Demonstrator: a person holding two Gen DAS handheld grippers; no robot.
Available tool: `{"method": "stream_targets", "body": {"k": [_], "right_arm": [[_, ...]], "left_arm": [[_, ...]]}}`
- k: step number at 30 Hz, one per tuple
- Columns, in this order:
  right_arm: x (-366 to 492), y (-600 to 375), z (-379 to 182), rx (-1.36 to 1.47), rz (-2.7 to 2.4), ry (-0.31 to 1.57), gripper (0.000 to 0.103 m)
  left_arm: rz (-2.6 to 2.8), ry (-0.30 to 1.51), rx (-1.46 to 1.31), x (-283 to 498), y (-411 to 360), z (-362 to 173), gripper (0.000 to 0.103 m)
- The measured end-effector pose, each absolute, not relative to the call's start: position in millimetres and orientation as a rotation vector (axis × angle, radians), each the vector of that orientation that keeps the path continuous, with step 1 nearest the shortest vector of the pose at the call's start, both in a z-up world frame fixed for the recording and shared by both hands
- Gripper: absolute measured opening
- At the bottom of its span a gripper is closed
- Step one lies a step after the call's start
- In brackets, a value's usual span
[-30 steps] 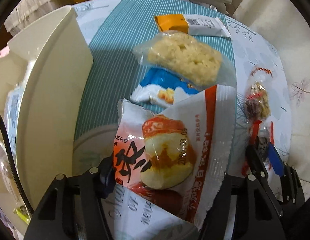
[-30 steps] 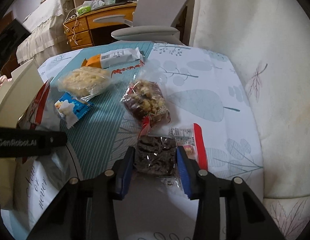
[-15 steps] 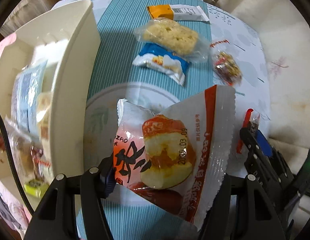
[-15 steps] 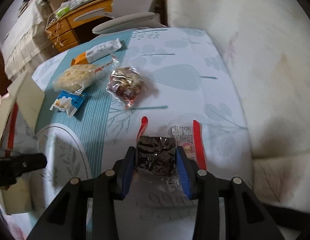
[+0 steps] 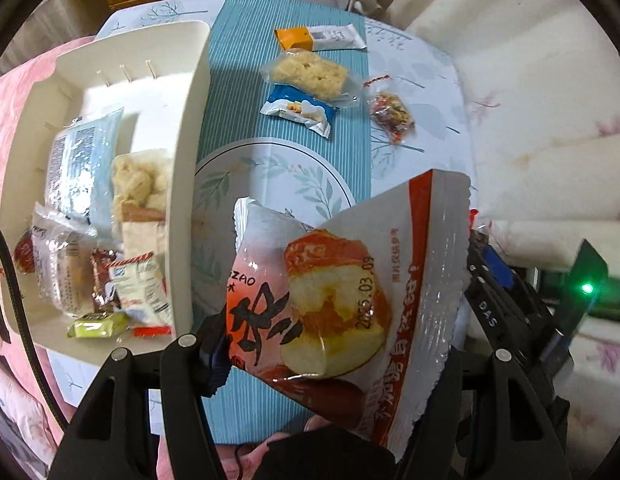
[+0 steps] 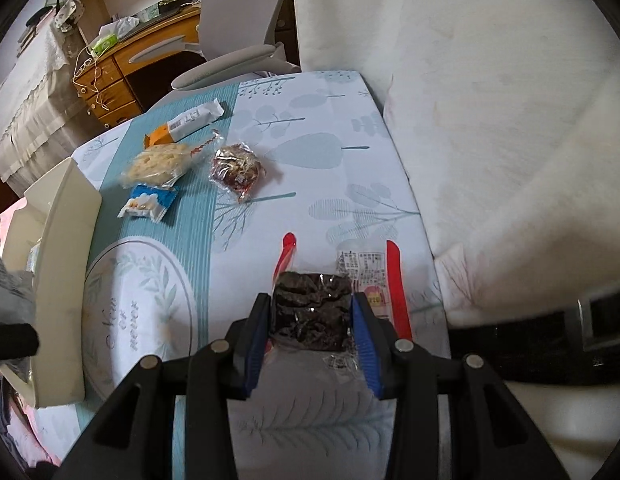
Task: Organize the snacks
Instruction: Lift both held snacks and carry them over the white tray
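Left claw (image 5: 330,344) clamped on a red-and-white snack packet (image 5: 342,292), lower centre of frame, just right of the cream bin (image 5: 189,168). Right claw (image 6: 310,320) closed tight on a dark wrapped bar (image 6: 310,312), bottom centre, above the tabletop (image 6: 318,168).

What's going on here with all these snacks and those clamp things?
A person is sorting snacks with two hand-held grippers. The left gripper holds a large white-and-red snack bag beside a cream bin already holding several packets. The right gripper is shut on a dark snack bar in clear wrap. Four more snacks lie on the table.
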State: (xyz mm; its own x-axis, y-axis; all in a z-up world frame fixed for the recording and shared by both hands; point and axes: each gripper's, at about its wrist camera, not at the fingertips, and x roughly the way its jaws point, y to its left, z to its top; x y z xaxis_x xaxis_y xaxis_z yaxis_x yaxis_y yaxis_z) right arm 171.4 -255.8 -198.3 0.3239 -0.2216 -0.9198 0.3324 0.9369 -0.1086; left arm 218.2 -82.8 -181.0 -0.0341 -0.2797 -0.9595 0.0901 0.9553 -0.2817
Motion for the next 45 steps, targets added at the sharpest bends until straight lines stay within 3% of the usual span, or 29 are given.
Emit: {"method": "stream_targets", "body": {"k": [20,45], "right_arm": [[155.8,-138.5,-144.6,0.097,-0.486,1.173,0.041],[181.3,63.2,-120.5,0.191,-0.23,1.049,0.041]], "left_arm": [[-0.437,1.321,0.036,178.7,57.9,-97.0,0.064],[-0.547,1.119,0.038,203.7,189.1,-94.1,0.066]]}}
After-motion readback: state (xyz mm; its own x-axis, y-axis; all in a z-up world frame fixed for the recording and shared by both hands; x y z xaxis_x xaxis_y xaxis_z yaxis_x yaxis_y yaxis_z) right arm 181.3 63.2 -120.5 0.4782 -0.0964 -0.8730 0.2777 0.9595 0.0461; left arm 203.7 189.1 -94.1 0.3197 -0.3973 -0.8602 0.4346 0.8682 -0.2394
